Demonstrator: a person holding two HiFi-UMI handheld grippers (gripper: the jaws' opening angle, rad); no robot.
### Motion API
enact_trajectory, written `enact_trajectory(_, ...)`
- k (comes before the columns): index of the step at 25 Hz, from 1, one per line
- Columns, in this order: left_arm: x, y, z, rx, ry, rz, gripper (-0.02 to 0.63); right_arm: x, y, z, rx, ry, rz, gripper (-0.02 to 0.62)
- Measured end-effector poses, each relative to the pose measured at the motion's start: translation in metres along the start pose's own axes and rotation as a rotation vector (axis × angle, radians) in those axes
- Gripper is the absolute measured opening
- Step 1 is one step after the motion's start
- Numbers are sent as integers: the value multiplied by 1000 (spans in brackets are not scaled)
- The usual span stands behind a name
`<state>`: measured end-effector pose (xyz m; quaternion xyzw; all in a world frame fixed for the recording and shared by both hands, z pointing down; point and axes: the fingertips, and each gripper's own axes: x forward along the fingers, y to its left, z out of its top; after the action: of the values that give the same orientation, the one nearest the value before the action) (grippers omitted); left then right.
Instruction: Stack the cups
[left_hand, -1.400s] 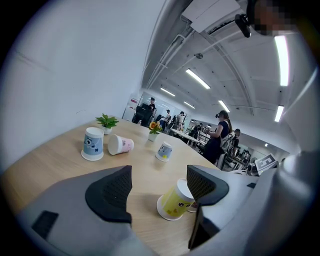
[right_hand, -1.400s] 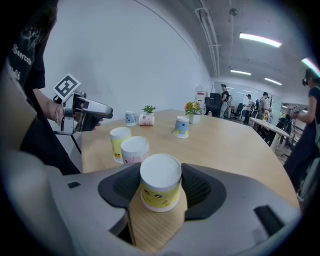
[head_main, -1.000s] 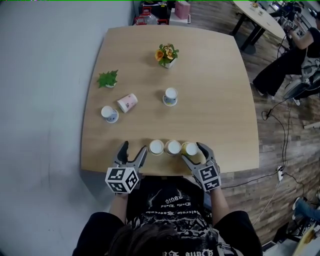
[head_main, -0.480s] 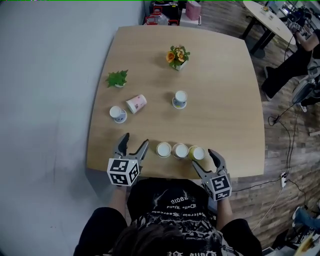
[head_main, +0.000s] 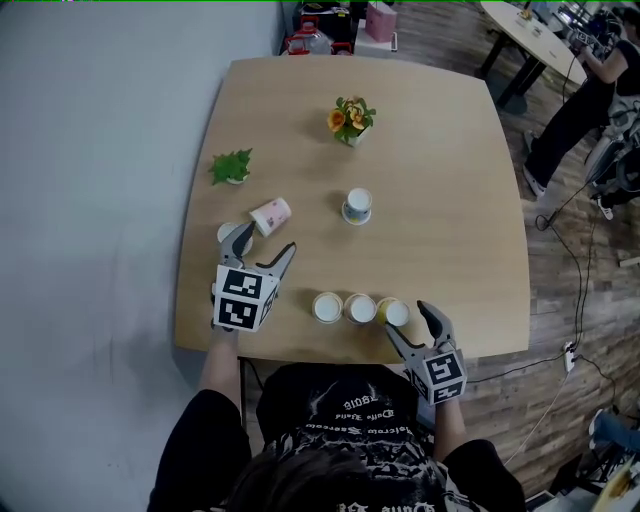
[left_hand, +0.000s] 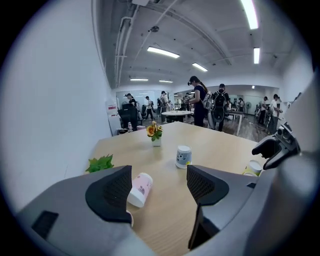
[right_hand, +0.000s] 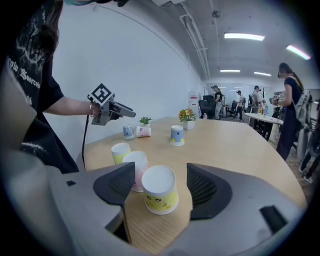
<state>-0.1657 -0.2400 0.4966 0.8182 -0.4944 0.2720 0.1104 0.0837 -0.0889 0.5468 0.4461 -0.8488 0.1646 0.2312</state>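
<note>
While both gape empty, left gripper (head_main: 265, 240) faces a tipped pink cup (head_main: 270, 214), right gripper (head_main: 410, 322) a yellow cup (head_main: 393, 312) at the table's (head_main: 450, 200) near edge.

We are counting six cups (head_main: 357, 205), three by the right tongs (head_main: 406, 318) and three ahead of the left tongs (head_main: 265, 240), plus two plants (head_main: 231, 166).

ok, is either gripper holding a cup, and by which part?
Nothing is held. The left gripper is open, the tipped pink cup beyond its jaws. The yellow cup stands between the open jaws of the right gripper, pads clear of it.
</note>
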Motion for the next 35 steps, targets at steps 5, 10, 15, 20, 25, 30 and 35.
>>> enact_trajectory(5, 34, 5, 5, 98, 111, -25, 354, 4, 5, -3, 5, 21, 12, 339)
enact_trajectory(10, 66, 7, -14, 204, 278, -80, 354, 4, 3, -2, 11, 35, -2, 339)
enact_trajectory(15, 99, 18, -24, 294, 377, -54, 354, 3, -1, 7, 24, 15, -17, 339)
enact_trajectory(20, 127, 26, -32, 360, 490, -75, 354, 1, 0, 8, 51, 8, -19, 339)
enact_trajectory(25, 143, 29, -51, 402, 623, -119, 353, -2, 0, 5, 78, 7, -30, 339)
enact_trajectory(30, 154, 29, -72, 425, 708, -143, 353, 0, -5, 4, 84, -1, -49, 337)
enact_trajectory(35, 159, 25, -87, 465, 742, -141, 331, -1, -9, 19, 30, -26, -64, 336)
